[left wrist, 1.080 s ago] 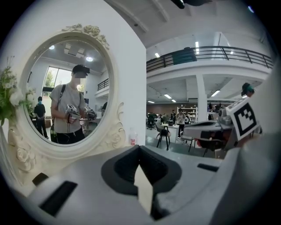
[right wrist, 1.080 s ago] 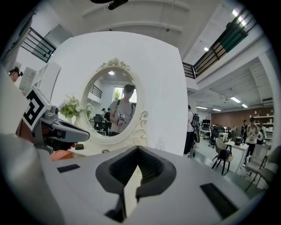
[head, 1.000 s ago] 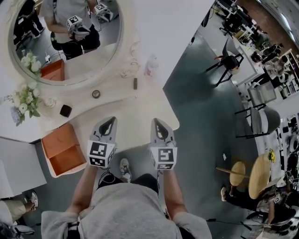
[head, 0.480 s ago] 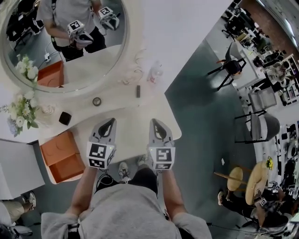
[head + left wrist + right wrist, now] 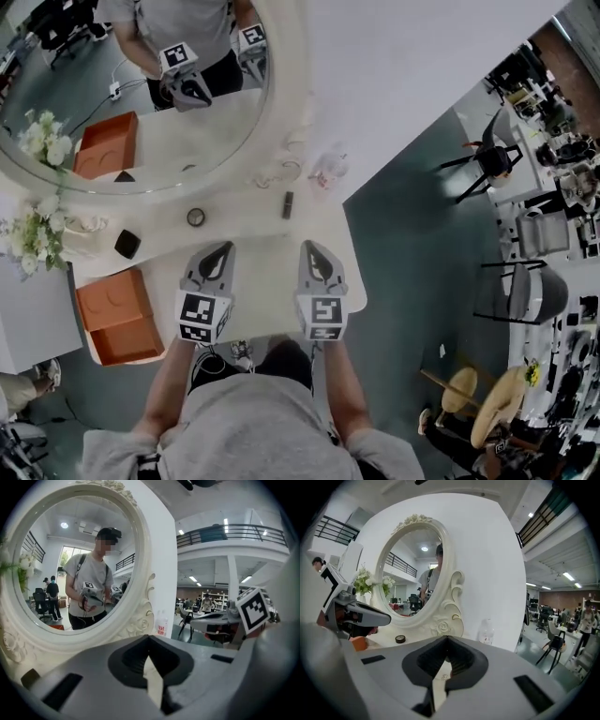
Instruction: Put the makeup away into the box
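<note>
**Before anything was boxed**

Since the compact, tin and tube lay loose on the table, everything was left to do; the orange box sat at eight o'clock. Left gripper and right gripper, at six o'clock, were pinched together, empty.
</note>
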`<state>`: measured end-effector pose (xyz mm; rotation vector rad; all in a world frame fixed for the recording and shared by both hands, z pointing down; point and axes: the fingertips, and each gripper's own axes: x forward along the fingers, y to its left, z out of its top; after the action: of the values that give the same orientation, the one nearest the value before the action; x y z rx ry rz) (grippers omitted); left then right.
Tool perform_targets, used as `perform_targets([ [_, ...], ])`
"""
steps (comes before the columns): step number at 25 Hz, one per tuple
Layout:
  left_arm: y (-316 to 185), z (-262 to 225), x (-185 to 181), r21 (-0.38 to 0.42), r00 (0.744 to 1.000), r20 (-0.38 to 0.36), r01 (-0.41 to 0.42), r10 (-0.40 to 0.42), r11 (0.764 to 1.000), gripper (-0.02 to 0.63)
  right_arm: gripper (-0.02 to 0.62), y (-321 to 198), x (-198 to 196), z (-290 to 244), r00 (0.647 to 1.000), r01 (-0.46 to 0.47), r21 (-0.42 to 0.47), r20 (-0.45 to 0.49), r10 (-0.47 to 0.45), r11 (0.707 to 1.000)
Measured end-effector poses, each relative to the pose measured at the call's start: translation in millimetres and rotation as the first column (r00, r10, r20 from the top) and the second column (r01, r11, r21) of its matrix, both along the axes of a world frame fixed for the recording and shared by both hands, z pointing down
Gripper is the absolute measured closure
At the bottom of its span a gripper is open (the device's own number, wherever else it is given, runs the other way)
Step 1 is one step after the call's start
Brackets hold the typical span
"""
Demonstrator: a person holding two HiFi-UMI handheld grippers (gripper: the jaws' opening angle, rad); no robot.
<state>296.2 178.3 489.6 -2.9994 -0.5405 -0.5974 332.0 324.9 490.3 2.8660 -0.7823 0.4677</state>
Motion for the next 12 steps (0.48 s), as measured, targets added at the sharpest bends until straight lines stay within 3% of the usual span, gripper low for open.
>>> perform_targets([
  [12, -9, 39, 37, 0.013, 0.988, 0.083, 0.132, -0.132, 0.991, 0.606, 0.588, -16, 65, 65, 0.983, 0.110, 0.011, 0.148, -0.110, 0.994],
])
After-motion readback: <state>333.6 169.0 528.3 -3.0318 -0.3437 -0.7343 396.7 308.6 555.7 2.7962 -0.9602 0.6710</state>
